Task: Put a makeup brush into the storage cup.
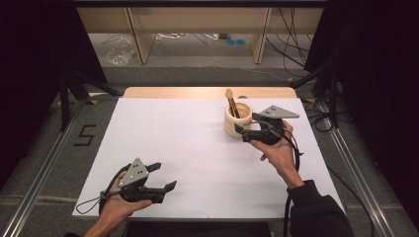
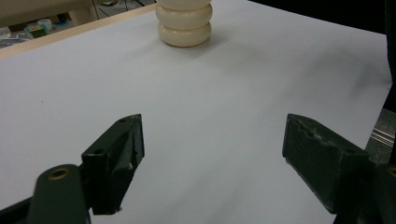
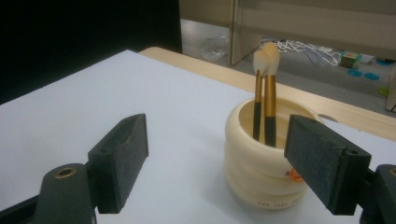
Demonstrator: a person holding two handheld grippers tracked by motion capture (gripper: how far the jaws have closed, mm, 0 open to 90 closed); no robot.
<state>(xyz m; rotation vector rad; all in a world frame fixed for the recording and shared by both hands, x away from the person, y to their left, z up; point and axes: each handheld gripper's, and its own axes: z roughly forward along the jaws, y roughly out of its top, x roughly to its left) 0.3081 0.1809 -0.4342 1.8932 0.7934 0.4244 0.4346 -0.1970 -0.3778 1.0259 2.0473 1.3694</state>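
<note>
Right of centre in the high view, the right gripper sits just beside a cream ribbed holder on the white tabletop, its fingers spread wide with nothing between them. Two brushes stand upright in the holder, bristles up. At lower left, the left gripper rests open and empty, well apart from the holder. Reaching in looks like the step in hand; to do it well, I would centre the fingers on one brush handle above the rim, close gently and lift straight up so the holder does not tip.
</note>
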